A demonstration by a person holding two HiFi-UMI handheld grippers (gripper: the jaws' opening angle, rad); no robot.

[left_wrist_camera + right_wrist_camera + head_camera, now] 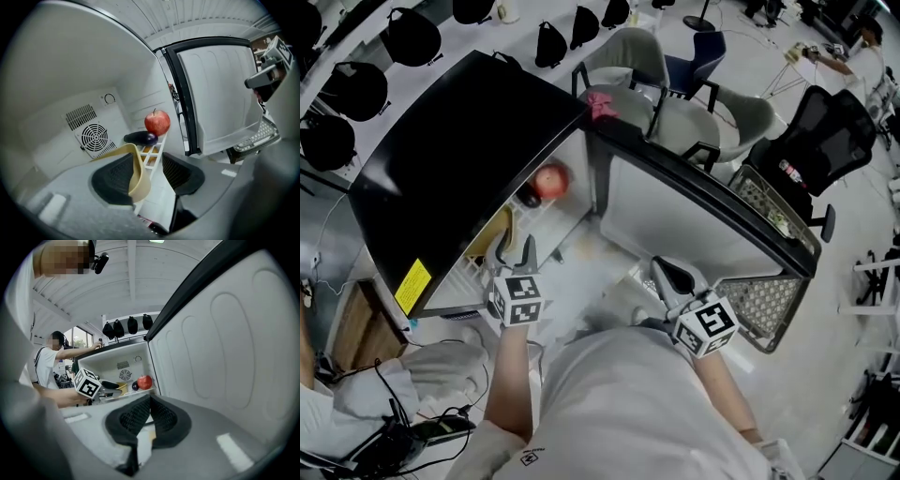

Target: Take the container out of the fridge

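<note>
Tan plastic container [137, 174] sits inside the open black fridge [455, 159], not out. Left gripper [149, 163] jaws apart, straddling its near rim; right gripper [150, 403] jaws together, empty.

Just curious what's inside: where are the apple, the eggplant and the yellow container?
apple [157, 123], left gripper view, middle of its red skin.
eggplant [140, 138], left gripper view, middle of its dark body.
yellow container [137, 174], left gripper view, on its near rim.

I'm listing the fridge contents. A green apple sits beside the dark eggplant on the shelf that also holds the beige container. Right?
One thing is off: the apple is red, not green, as the left gripper view shows. It does sit beside the dark eggplant on the shelf that also holds the beige container.
</note>
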